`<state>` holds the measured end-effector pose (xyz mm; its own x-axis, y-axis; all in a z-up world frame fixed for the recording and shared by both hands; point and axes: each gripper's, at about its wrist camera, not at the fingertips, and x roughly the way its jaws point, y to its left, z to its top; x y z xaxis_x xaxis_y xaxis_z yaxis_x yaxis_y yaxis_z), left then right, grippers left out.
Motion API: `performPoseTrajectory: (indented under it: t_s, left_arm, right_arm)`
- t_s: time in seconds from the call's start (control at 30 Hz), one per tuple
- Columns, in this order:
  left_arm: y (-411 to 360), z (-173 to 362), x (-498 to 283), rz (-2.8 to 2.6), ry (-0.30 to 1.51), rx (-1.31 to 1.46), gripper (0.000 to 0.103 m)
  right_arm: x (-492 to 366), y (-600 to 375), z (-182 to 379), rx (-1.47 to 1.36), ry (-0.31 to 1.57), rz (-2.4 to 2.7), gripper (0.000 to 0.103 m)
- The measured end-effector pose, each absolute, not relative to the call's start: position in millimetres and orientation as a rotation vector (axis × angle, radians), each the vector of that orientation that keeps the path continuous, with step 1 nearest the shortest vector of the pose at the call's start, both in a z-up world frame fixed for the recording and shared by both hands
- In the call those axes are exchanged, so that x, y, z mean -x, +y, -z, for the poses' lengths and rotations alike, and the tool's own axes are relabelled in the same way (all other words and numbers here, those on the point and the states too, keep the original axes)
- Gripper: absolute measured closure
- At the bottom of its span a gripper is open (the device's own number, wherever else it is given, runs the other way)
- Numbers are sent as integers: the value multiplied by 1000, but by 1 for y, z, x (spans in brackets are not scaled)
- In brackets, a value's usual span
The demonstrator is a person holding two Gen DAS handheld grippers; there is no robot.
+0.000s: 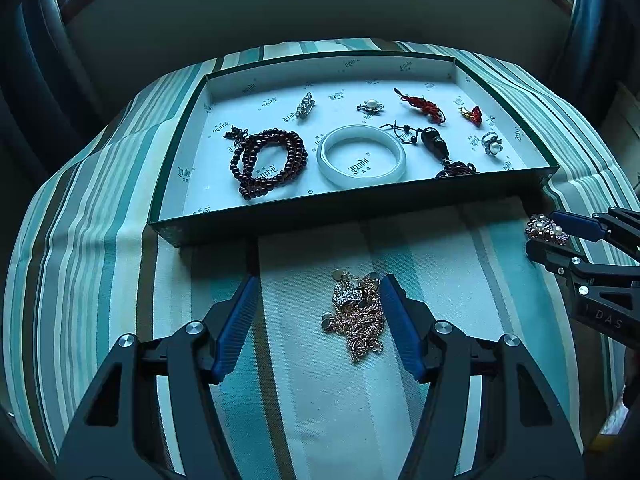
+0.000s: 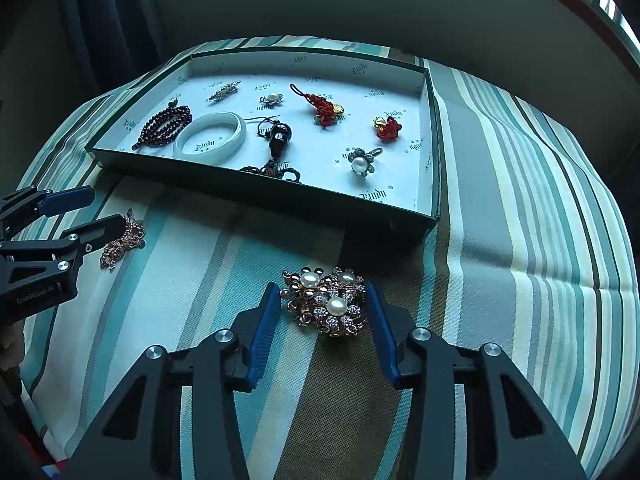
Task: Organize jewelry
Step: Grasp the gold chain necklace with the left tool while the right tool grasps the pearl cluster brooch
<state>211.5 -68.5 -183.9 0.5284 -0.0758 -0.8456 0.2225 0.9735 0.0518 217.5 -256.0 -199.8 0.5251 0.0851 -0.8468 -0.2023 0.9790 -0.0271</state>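
Observation:
A rose-gold chain necklace lies bunched on the striped cloth between the open jaws of my left gripper; it also shows in the right wrist view. A pearl flower brooch lies on the cloth between the open jaws of my right gripper; it also shows in the left wrist view. Neither piece is lifted. A shallow green box with a white printed lining stands behind both.
The box holds a dark bead bracelet, a white bangle, a black pendant, red knot charms, pearl rings and a silver clip. The striped cloth drops off at its edges.

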Motion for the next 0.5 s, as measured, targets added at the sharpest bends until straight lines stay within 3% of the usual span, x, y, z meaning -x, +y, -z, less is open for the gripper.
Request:
performPoseTrajectory:
  t_s: [0.3,0.4,0.5]
  left_arm:
    - [-69,189,-203,185,1024,-171,40]
    - [-71,192,-205,192,1033,-168,41]
    - [-73,194,-207,203,1040,-170,45]
  right_arm:
    - [-215,-259,196,128,997,-180,63]
    - [-213,-258,197,122,999,-194,71]
    - [-211,-259,197,126,997,-196,71]
